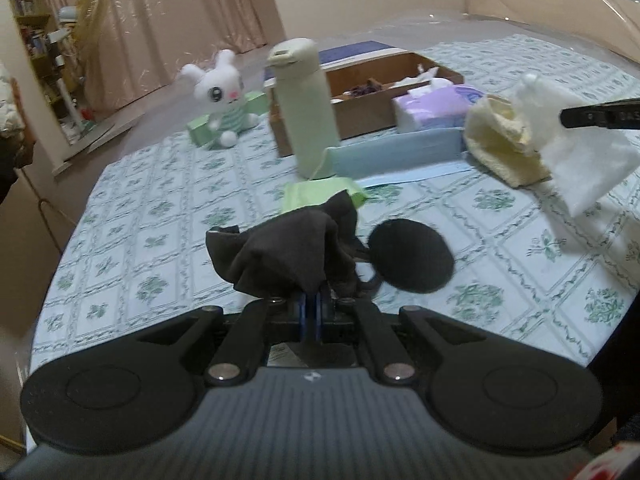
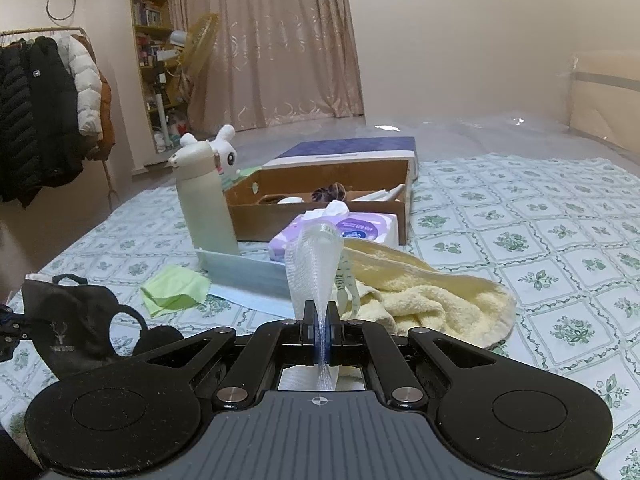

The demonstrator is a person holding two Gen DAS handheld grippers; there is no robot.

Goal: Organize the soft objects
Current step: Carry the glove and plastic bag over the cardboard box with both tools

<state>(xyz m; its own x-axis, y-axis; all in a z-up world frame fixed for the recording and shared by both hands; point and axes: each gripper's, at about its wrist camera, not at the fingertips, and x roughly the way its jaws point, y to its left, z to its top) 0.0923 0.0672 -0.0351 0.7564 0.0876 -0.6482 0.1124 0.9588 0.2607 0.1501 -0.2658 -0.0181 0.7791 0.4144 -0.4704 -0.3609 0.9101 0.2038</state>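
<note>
While the left gripper (image 1: pixel 311 294) is clamped on the black mask (image 1: pixel 288 252) at lower centre, lifted off the bed (image 1: pixel 132 208), the right gripper (image 2: pixel 320 316) pinches the white cloth (image 2: pixel 314 264), presumably for sorting.

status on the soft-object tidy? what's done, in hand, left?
Done: little visible; the cardboard box holds a few items. In hand: left gripper clamps the black mask, right gripper clamps a white cloth. Left: yellow towel, green cloth, plush bunny.
</note>
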